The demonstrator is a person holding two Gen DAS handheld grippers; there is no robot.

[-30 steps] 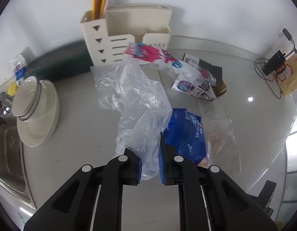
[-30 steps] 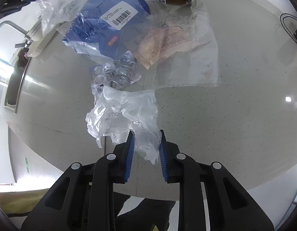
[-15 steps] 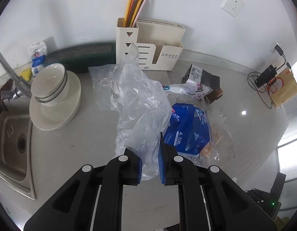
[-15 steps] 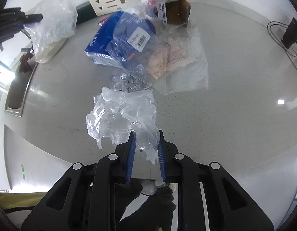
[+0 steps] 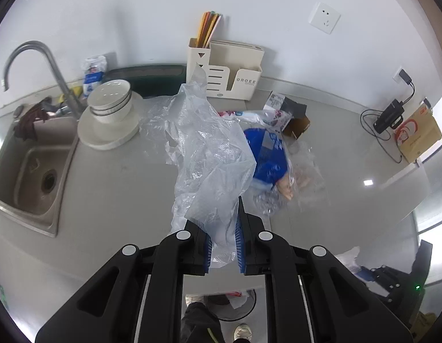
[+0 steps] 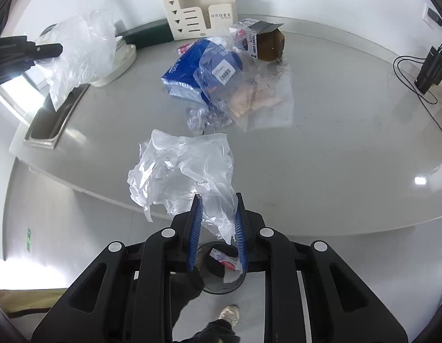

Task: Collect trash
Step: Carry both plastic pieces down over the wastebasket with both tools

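My left gripper (image 5: 223, 238) is shut on a large clear plastic bag (image 5: 209, 154) and holds it up above the grey counter (image 5: 106, 188). It also shows at the far left of the right wrist view (image 6: 77, 45). My right gripper (image 6: 216, 230) is shut on a crumpled clear plastic wrap (image 6: 186, 168), held off the counter's front edge above a round trash bin (image 6: 221, 268) on the floor. More trash lies on the counter: a blue packet (image 6: 192, 71), a clear blister tray (image 6: 206, 117), a clear sleeve with pink paper (image 6: 263, 97) and an open small carton (image 6: 266, 43).
A sink (image 5: 35, 177) with a tap (image 5: 49, 65) is at the left, with stacked bowls on a plate (image 5: 109, 114) beside it. A cream utensil holder (image 5: 226, 68) stands at the wall. A charger with cables (image 5: 389, 114) and a cardboard box (image 5: 418, 134) sit right.
Both grippers have risen and pulled back from the counter with their plastic. The right one now hangs past the counter edge over the bin.
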